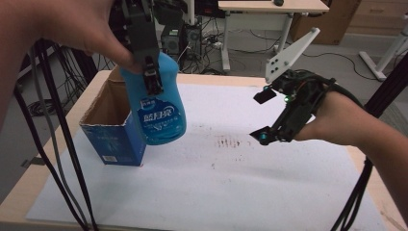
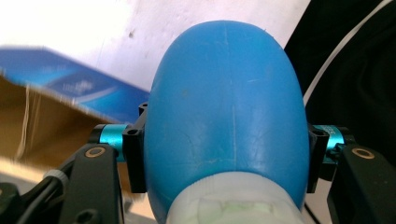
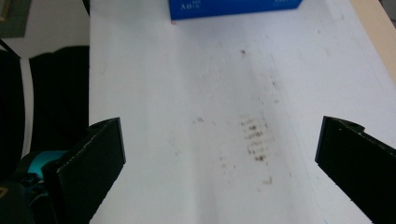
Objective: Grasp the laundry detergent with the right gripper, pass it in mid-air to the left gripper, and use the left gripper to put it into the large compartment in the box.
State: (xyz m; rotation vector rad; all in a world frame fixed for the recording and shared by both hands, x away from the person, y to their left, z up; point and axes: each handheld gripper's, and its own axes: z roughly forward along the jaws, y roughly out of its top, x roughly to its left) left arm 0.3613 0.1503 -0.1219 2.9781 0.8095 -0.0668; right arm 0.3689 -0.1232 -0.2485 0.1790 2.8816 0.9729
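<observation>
A blue plastic bottle (image 1: 161, 108) with a blue label hangs in the air beside the open blue cardboard box (image 1: 113, 130), its base just above the white mat. My left gripper (image 1: 146, 62) is shut on the bottle's upper body; in the left gripper view the bottle (image 2: 226, 112) sits squeezed between both black jaws, its white neck nearest the camera and the box (image 2: 56, 107) below to the left. My right gripper (image 1: 263, 115) hovers open over the middle right of the mat, nothing between its fingers. In the right gripper view my right gripper (image 3: 219, 158) has its jaws wide apart over the stained mat.
The white mat (image 1: 216, 192) covers a light wooden table (image 1: 29, 183), with dark smudges (image 1: 228, 142) near its middle. The box's blue base (image 3: 233, 8) shows at the top of the right gripper view. Black cables (image 1: 57, 144) hang at the left. Desks and cartons stand beyond.
</observation>
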